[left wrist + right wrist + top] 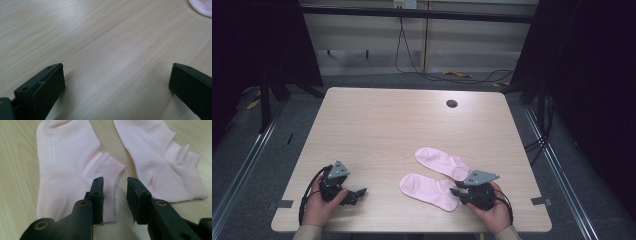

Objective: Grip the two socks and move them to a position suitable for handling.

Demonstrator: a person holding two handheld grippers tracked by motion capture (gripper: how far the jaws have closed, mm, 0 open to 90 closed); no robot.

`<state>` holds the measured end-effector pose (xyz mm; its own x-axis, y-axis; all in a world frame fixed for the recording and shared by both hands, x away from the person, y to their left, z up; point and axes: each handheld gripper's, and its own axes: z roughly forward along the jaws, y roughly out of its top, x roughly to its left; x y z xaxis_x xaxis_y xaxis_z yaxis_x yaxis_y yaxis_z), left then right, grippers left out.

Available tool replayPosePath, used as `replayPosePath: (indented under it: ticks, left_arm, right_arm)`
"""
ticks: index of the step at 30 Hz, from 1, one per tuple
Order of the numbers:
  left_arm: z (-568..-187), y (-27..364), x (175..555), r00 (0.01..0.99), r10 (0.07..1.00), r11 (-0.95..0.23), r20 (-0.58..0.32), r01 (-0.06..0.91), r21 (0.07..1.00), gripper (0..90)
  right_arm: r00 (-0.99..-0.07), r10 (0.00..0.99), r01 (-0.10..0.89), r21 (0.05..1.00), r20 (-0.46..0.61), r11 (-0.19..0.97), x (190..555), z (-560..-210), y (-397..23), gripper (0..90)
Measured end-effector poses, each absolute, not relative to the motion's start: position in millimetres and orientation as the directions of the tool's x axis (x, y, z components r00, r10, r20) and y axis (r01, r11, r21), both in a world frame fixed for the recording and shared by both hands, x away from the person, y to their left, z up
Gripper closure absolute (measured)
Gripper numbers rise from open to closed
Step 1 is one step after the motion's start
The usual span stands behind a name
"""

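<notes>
Your right gripper (115, 195) straddles the cuff edge of the nearer pink sock (70, 170), jaws narrowed with the hem between them but not yet pinched. The sock stretches lengthwise away from the jaws, toe far off, beside its twin (160, 157). Your left gripper (354, 194) rests well apart on the table (377, 125), jaws spread wide and holding nothing.

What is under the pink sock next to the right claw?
The near pink sock lies flat on the light wooden table. Bare wood shows all around it, but the patch beneath it is covered. The right claw straddles its cuff edge.
</notes>
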<state>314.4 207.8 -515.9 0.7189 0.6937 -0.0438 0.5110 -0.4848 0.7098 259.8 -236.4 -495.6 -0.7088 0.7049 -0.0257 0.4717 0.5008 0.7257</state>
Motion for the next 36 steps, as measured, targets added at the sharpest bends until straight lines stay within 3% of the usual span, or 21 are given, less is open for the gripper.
replayPosePath:
  ticks: [7,12,19,26,36]
  left_arm:
    - [-515.3,204.7,312.2,0.703,0.71,-0.474,-0.043,0.521,0.71,0.8]
    - [-509.0,197.9,311.1,0.692,0.717,-0.444,-0.086,0.548,0.709,14.4]
    - [-497.4,170.5,311.9,0.711,0.685,-0.402,-0.16,0.552,0.731,13.5]
    - [-492.6,138.8,312.0,0.735,0.666,-0.446,-0.126,0.529,0.722,16.2]
    - [-489.5,103.4,322.1,0.752,0.649,-0.477,-0.114,0.519,0.709,42.5]
  right_arm:
    - [-0.695,0.719,0.494,0.724,-0.005,0.482,260.5,-495.7,-236.1,68.3]
    - [-0.697,0.717,0.501,0.717,0.003,0.484,260.4,-495.1,-235.3,72.5]
    - [-0.704,0.71,0.51,0.714,0.025,0.48,260.9,-495.0,-234.9,78.4]
    - [-0.703,0.711,0.508,0.715,0.021,0.481,260.3,-495.0,-234.4,78.9]
    - [-0.703,0.711,0.504,0.717,0.017,0.481,260.3,-495.1,-234.6,77.8]
